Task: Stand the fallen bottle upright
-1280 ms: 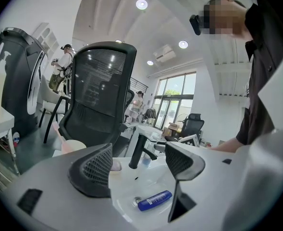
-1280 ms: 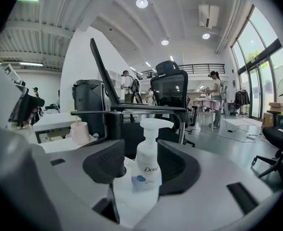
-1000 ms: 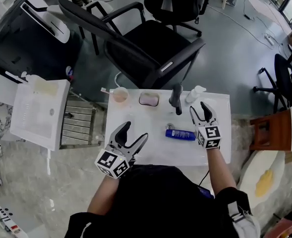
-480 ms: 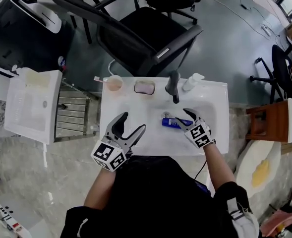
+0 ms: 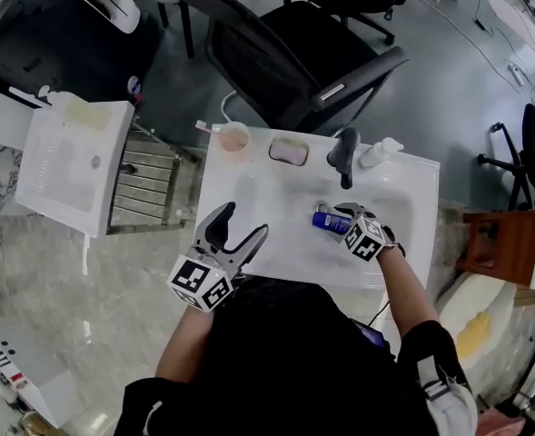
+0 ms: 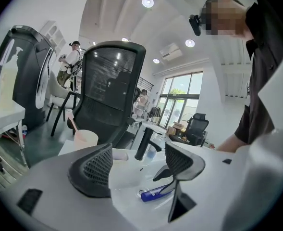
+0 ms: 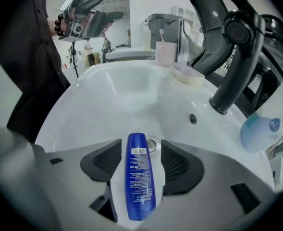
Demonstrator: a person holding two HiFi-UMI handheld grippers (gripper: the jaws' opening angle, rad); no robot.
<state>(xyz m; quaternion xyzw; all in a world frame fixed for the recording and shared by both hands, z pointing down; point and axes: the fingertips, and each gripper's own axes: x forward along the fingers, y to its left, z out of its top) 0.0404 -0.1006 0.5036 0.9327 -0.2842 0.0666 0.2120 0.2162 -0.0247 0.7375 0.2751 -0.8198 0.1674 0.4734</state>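
A blue bottle [image 5: 322,219] lies on its side in the white sink basin [image 5: 267,203], close to the drain. My right gripper [image 5: 340,218] points steeply down over it. In the right gripper view the bottle [image 7: 140,177] lies lengthwise between the two pads [image 7: 105,160], with a thin gap on each side. The jaws have just been opening and do not press on it. My left gripper [image 5: 244,221] hovers open and empty over the basin's front left rim. From the left gripper view the bottle [image 6: 155,193] shows beyond the jaws.
A black faucet [image 5: 344,153] stands at the basin's back, beside a white pump bottle [image 5: 379,153]. A soap dish [image 5: 288,151] and a pink cup with a toothbrush [image 5: 233,137] sit on the back rim. A black office chair [image 5: 294,53] stands behind the sink.
My right gripper came down from the basin's right side and tipped steeply over the bottle, which now lies between its jaws. The left gripper has hardly shifted.
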